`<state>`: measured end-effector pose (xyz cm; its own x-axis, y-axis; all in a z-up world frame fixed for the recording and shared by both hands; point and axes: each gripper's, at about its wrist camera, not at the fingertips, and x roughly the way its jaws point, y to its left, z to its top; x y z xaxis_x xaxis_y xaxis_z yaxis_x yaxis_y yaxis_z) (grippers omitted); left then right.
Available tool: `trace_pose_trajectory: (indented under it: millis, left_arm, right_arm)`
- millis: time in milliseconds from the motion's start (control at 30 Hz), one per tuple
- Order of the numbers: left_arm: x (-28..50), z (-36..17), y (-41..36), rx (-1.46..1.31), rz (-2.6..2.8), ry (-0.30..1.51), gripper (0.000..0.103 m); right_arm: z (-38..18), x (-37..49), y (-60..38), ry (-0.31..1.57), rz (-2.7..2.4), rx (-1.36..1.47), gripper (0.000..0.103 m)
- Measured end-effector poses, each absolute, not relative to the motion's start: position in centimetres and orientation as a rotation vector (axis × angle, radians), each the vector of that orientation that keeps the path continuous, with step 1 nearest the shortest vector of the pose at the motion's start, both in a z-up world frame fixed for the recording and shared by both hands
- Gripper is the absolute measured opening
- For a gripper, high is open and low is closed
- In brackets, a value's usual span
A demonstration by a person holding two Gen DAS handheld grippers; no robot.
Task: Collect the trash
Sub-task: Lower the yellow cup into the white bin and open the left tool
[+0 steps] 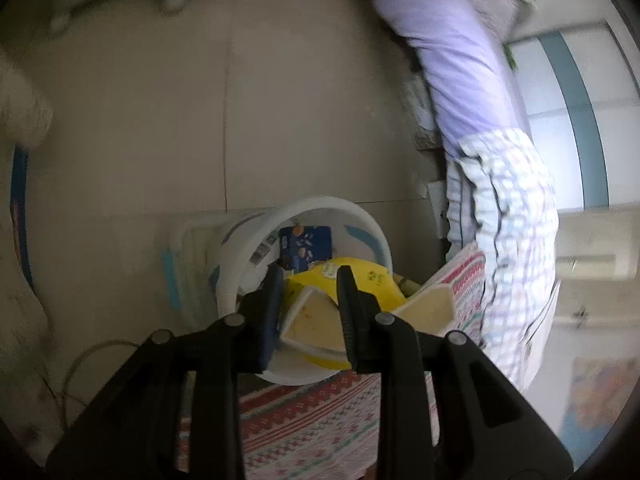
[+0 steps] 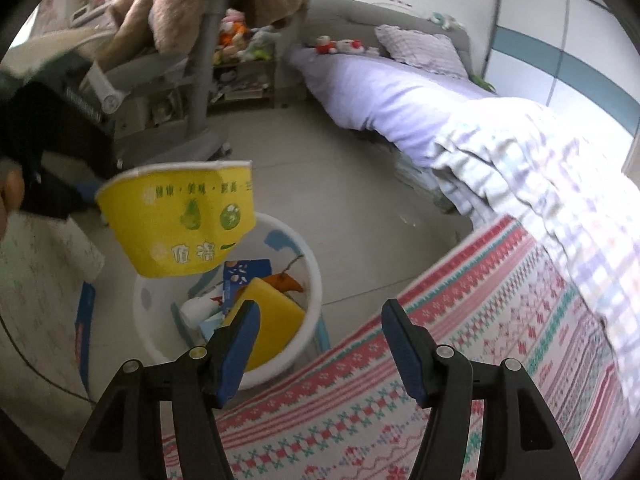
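My left gripper [image 1: 307, 280] is shut on the rim of a crumpled yellow paper bowl [image 1: 344, 300] and holds it over a white trash bin [image 1: 360, 224] on the floor. The right wrist view shows the same bowl [image 2: 180, 220] hanging above the bin [image 2: 312, 264], with the left gripper dark at the far left. The bin holds a blue box [image 2: 244, 276], a yellow sponge-like block [image 2: 272, 320] and orange scraps. My right gripper [image 2: 320, 328] is open and empty above the edge of a patterned blanket.
A red-and-white patterned blanket [image 2: 400, 380] covers the surface in front. A bed with lilac sheet [image 2: 400, 96] and checked quilt [image 2: 540, 184] stands at the right. A grey chair base [image 2: 200, 132] and a shelf with toys stand behind on the tiled floor.
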<state>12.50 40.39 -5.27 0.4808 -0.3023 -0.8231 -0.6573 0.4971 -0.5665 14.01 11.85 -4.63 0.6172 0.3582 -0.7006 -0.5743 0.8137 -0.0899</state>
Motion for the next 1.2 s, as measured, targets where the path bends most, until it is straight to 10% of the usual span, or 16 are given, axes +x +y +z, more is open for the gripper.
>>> trace_pose_trajectory:
  millis: [133,933,1200]
  left_arm:
    - [12.3,-6.3,40.8,-1.151,0.261,1.073,0.047]
    - [14.0,-4.3,38.4,-0.713,0.254,1.037,0.047]
    - [15.1,-6.2,28.1,-0.301,0.089,1.331,0.049]
  right_arm:
    - [-4.5,14.0,10.3,0.738,0.530,-0.277,0.064]
    - [4.4,0.0,-1.6,0.713,0.578,0.003,0.066]
    - [4.9,-4.4,-7.2,0.655,0.493,0.051,0.068]
